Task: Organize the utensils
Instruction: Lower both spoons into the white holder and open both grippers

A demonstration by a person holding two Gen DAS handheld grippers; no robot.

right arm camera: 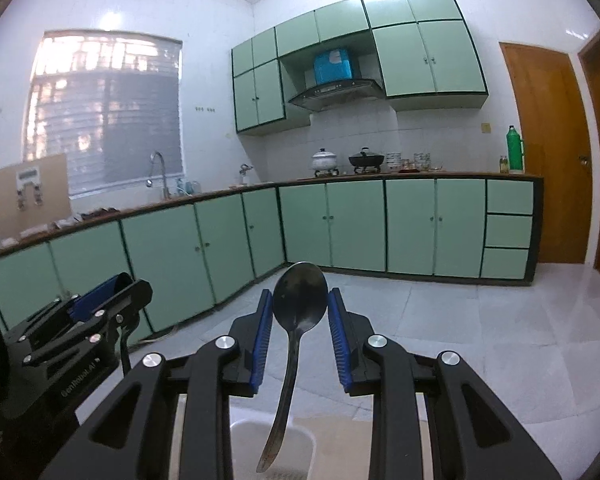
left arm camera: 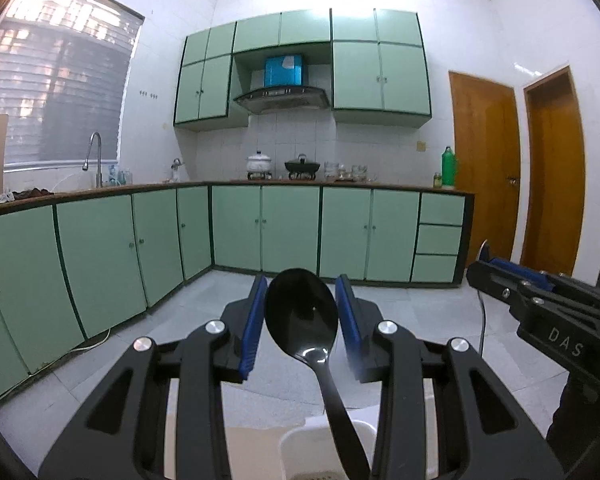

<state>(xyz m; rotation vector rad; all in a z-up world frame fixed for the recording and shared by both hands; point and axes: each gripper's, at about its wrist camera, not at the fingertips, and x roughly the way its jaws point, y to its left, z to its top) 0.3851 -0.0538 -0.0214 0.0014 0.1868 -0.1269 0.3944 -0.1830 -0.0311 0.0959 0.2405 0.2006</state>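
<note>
Room: kitchen, green cabinets (left arm camera: 236,228), tiled floor.
Left gripper (left arm camera: 302,312): my fingers parted, black plastic spoon (left arm camera: 302,316) standing between the blue pads, bowl up; contact unclear.
Right gripper (right arm camera: 299,304): fingers parted, metal spoon (right arm camera: 299,300) upright between them, not clamped.
Holder: white utensil holder (right arm camera: 300,440) below, both handles lead down into it.

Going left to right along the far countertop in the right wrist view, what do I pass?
Cardboard box → faucet → white pot → black wok → glassware cluster → green bottle.
</note>
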